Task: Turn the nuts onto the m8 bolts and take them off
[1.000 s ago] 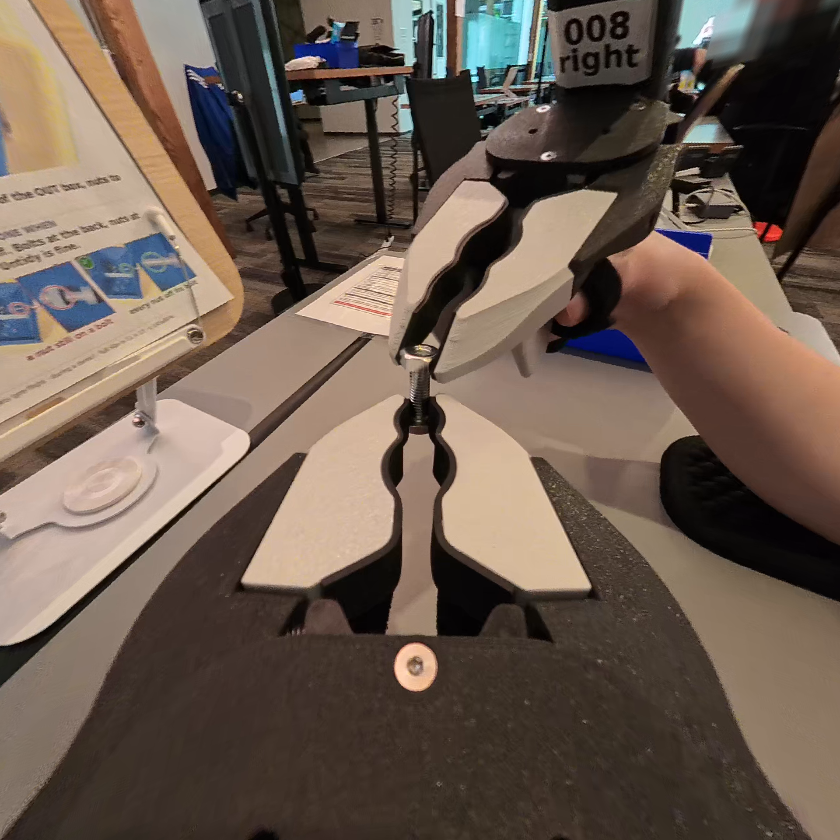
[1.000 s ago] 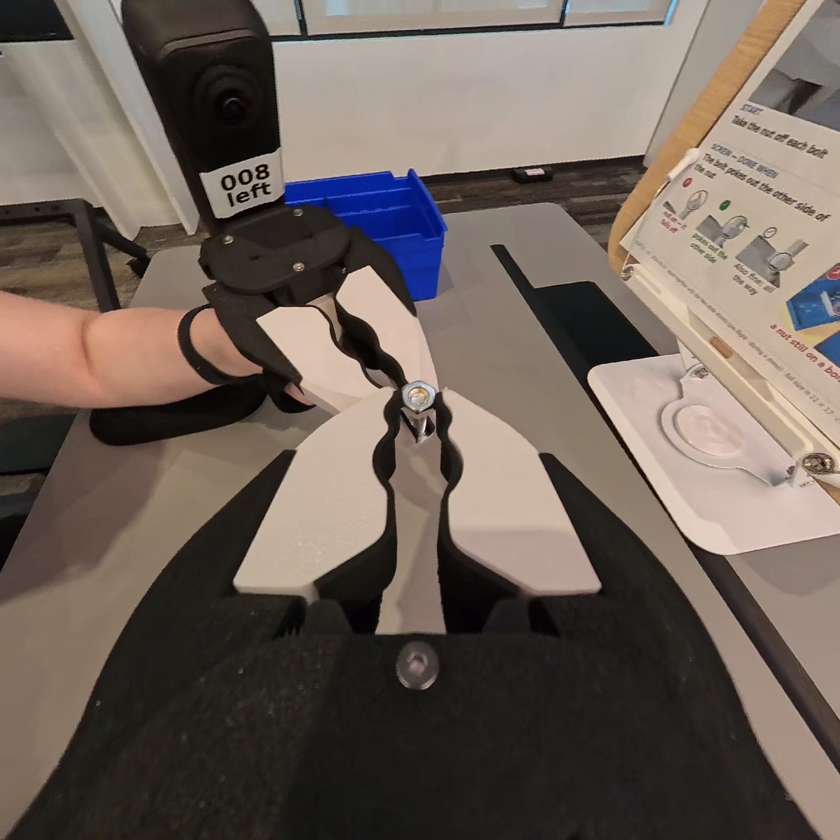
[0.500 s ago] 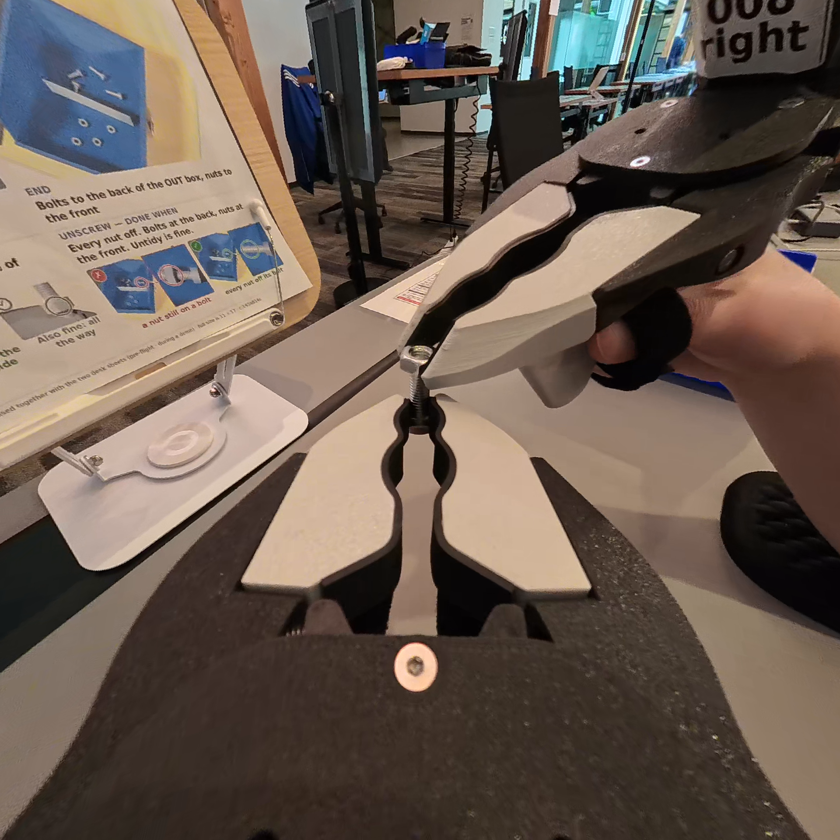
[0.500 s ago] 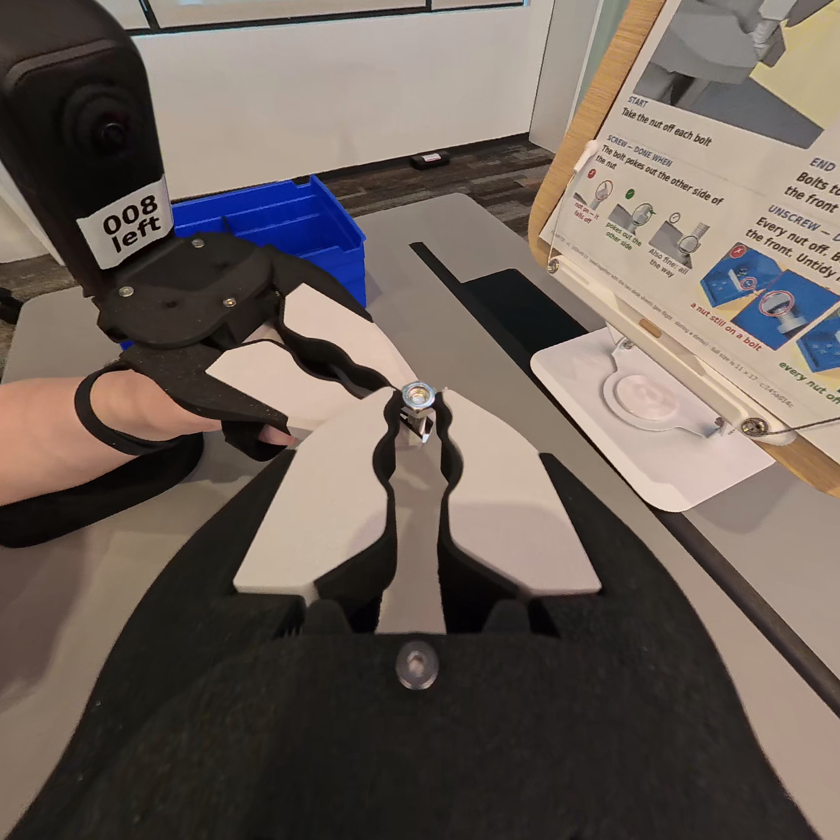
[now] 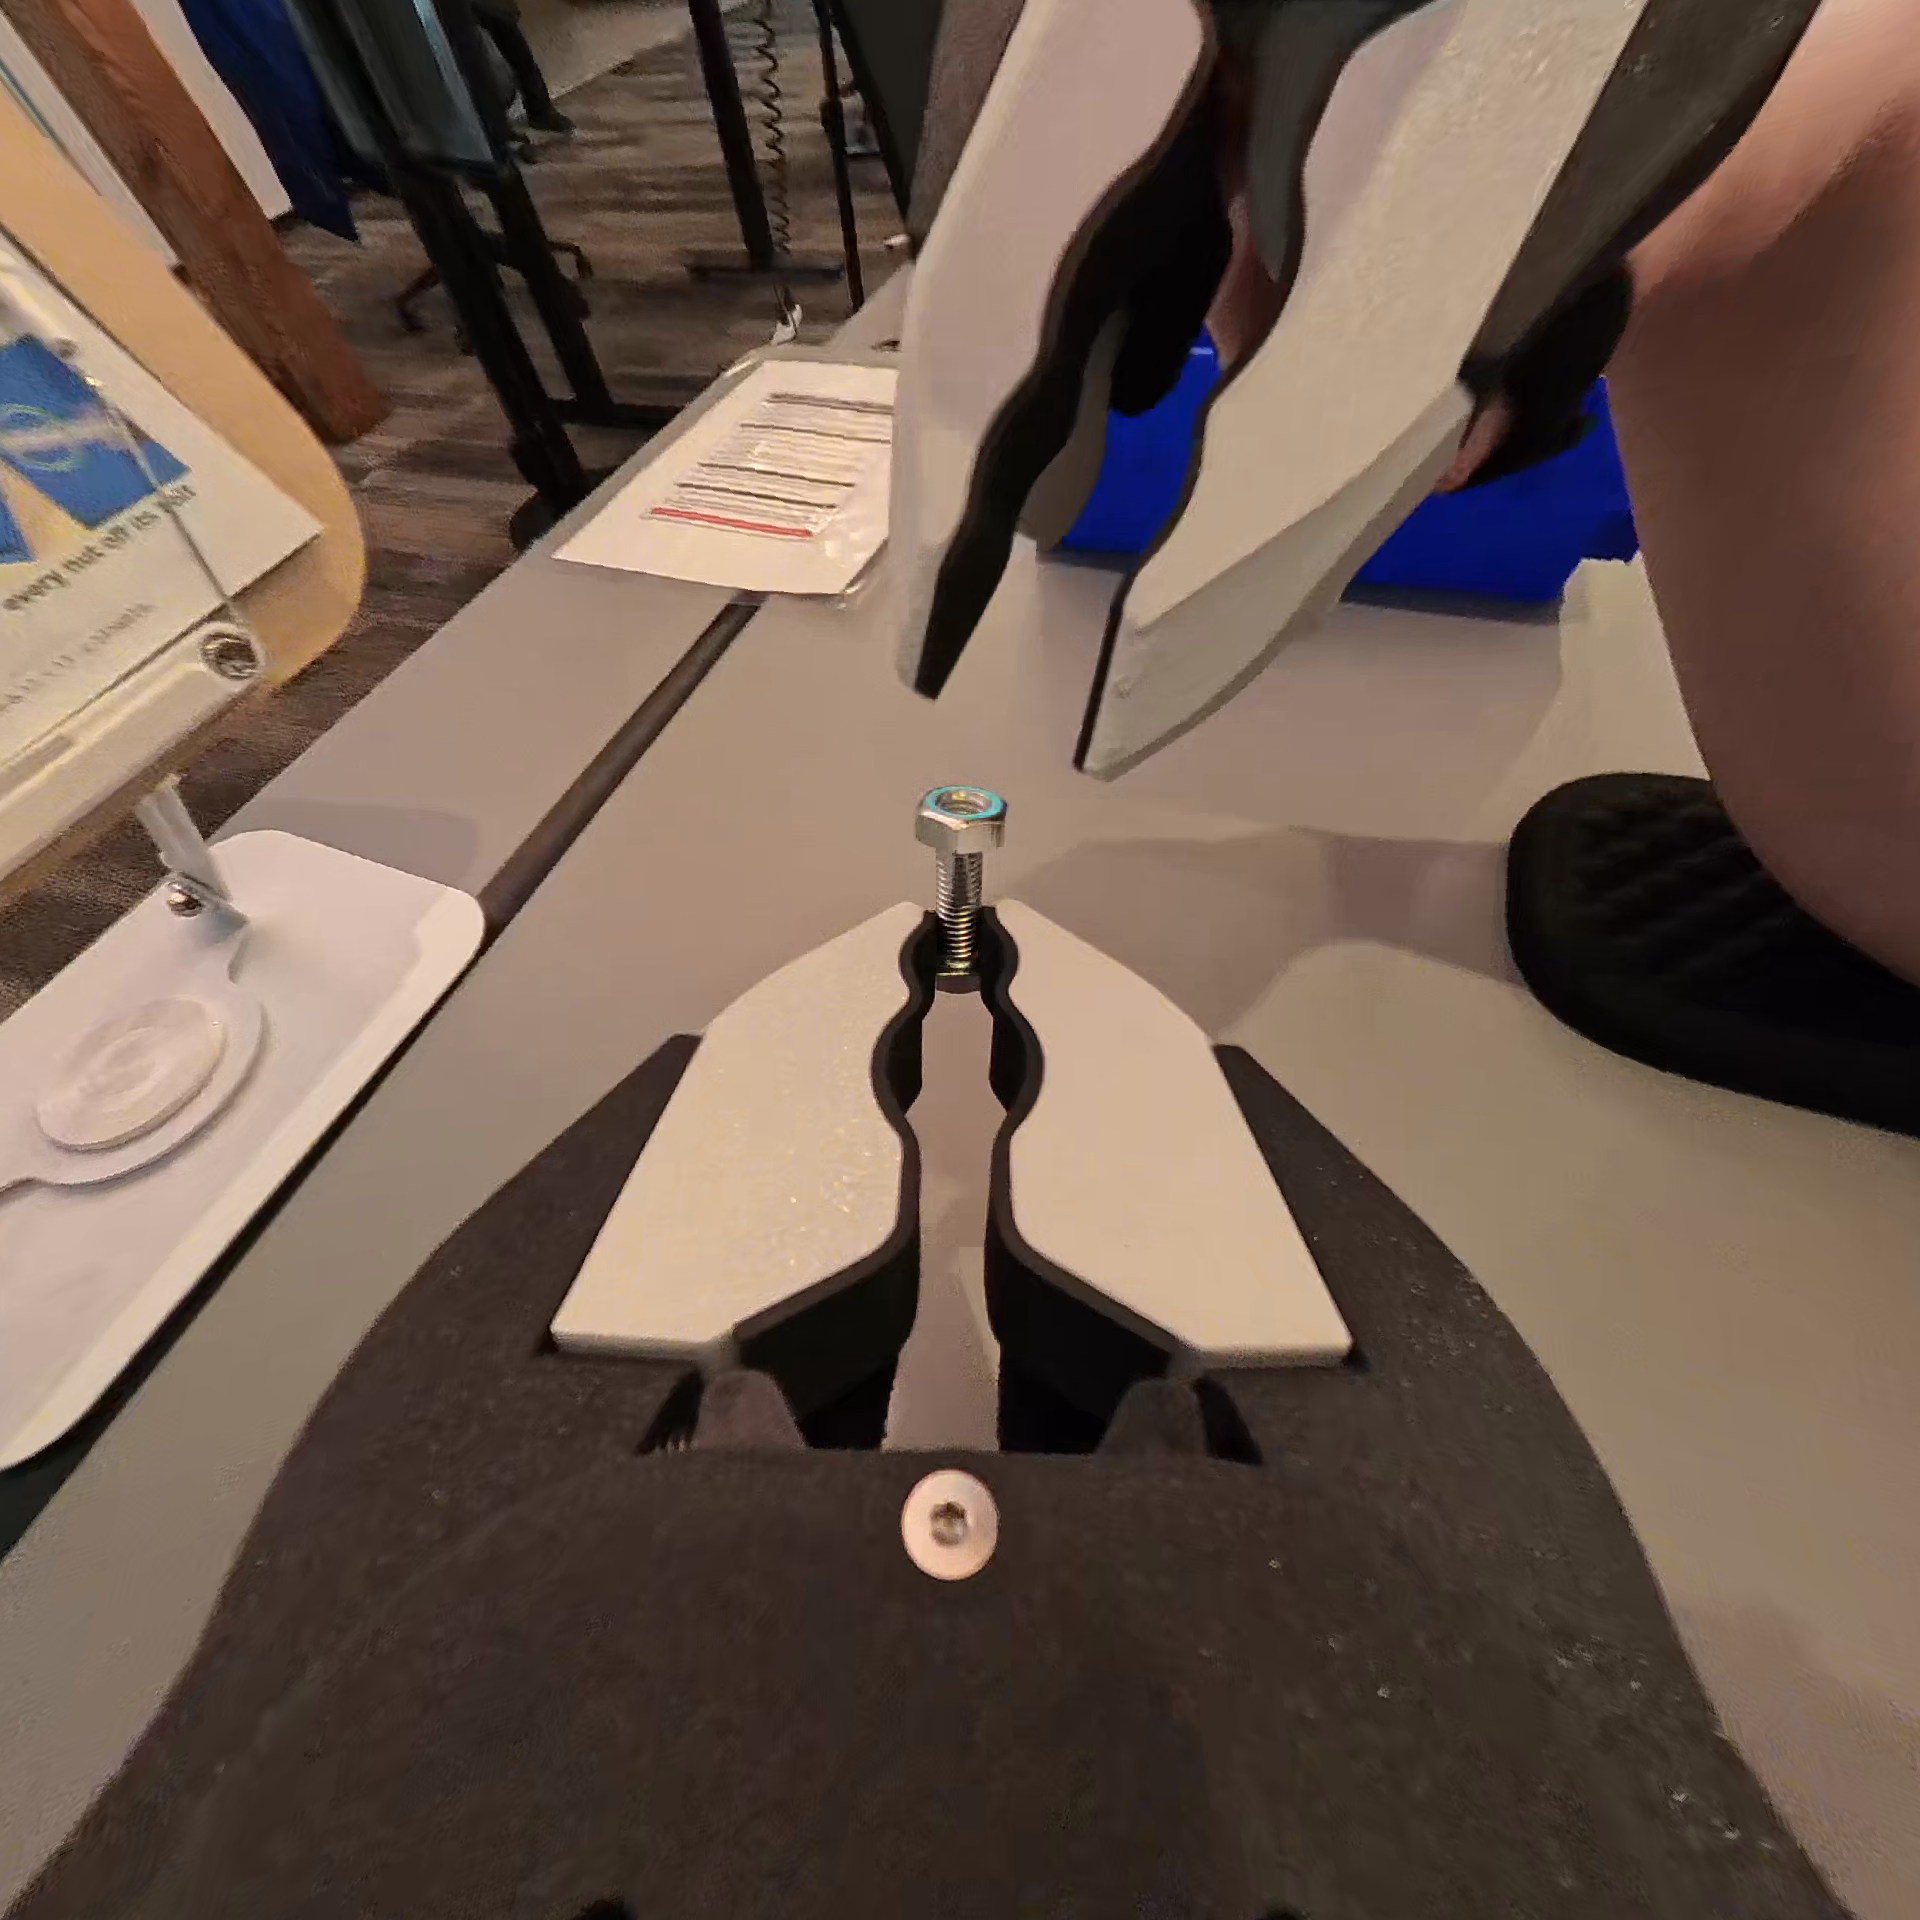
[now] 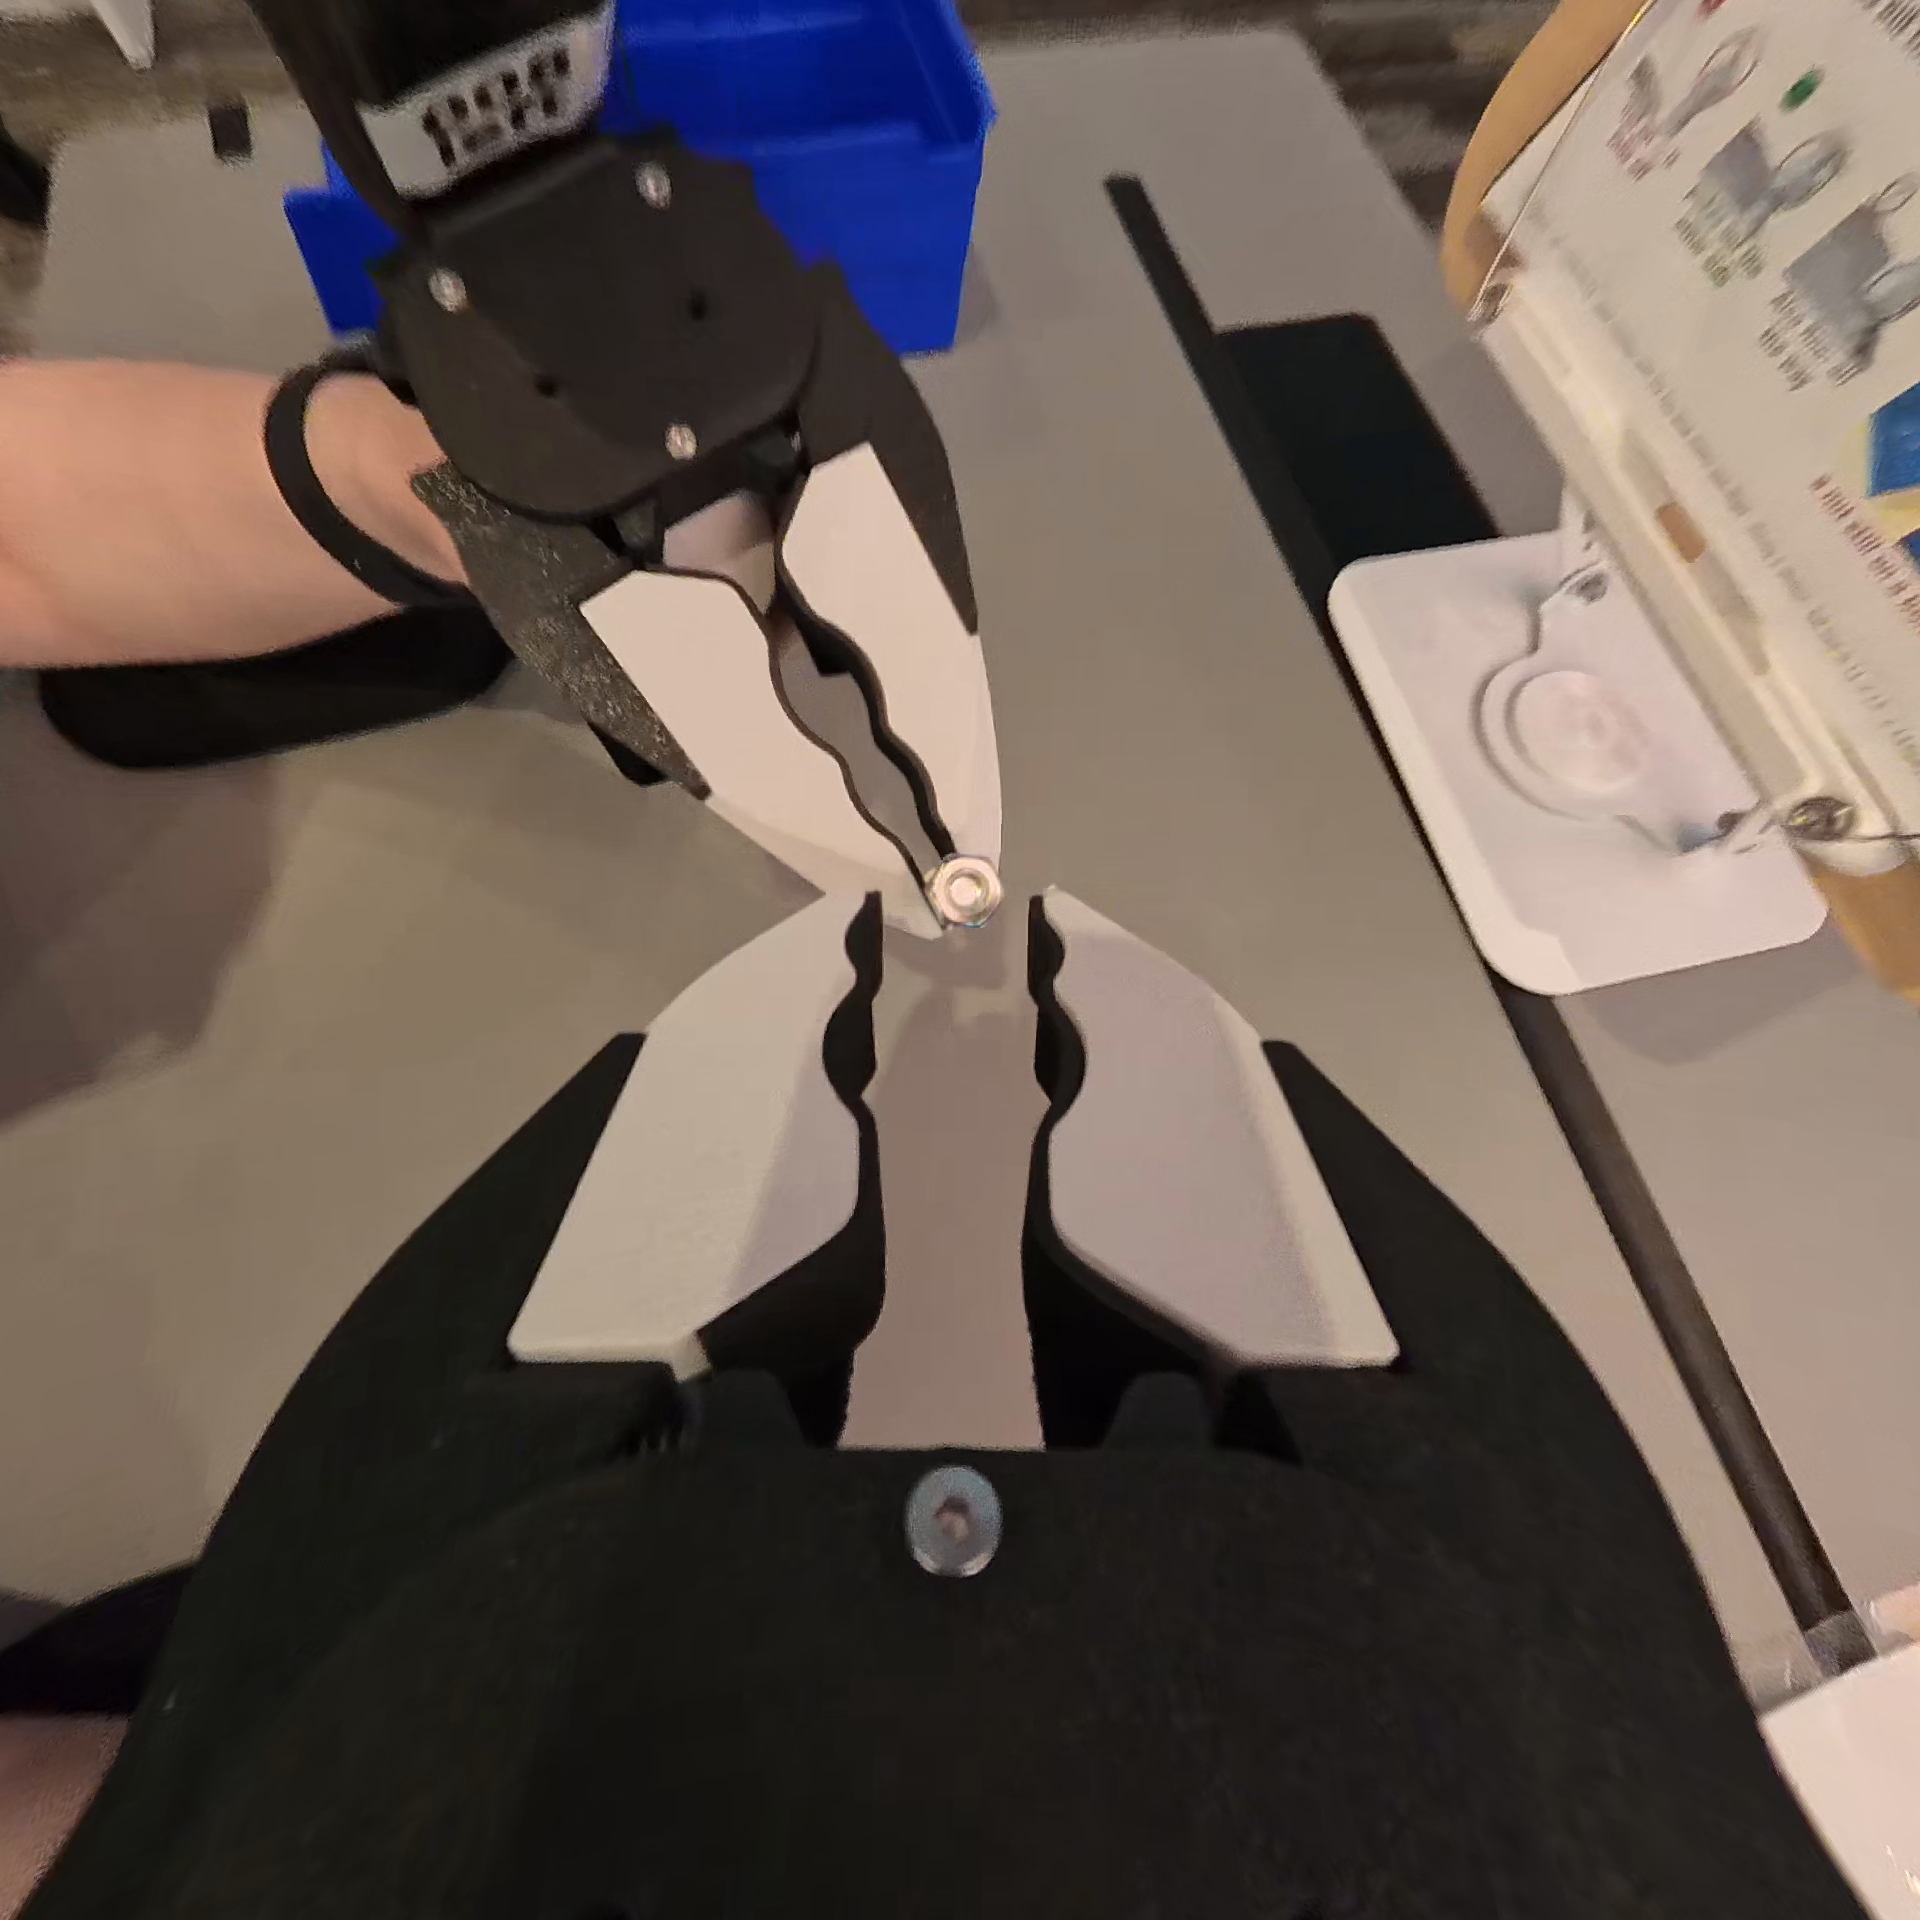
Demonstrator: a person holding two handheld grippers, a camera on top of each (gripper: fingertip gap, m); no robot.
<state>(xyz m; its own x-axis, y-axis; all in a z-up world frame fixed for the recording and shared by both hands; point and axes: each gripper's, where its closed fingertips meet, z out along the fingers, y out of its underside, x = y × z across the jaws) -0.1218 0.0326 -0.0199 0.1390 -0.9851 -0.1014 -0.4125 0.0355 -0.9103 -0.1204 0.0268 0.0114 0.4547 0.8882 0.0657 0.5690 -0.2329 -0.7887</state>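
Left gripper (image 5: pixel 958 935) clamps the bolt (image 5: pixel 956 906) upright, nut (image 5: pixel 961 817) on top. Right gripper (image 5: pixel 1003 717), at 12 o'clock above the nut, jaws apart, empty.

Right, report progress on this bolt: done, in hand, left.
Done: a nut sits threaded at the top end of the bolt.
In hand: the left gripper is shut on the bolt's lower end, holding it upright. The right gripper is open above the nut, not touching it.
Left: I can't tell whether the nut is going on or coming off; either way it needs more turns. The blue bin waits behind.
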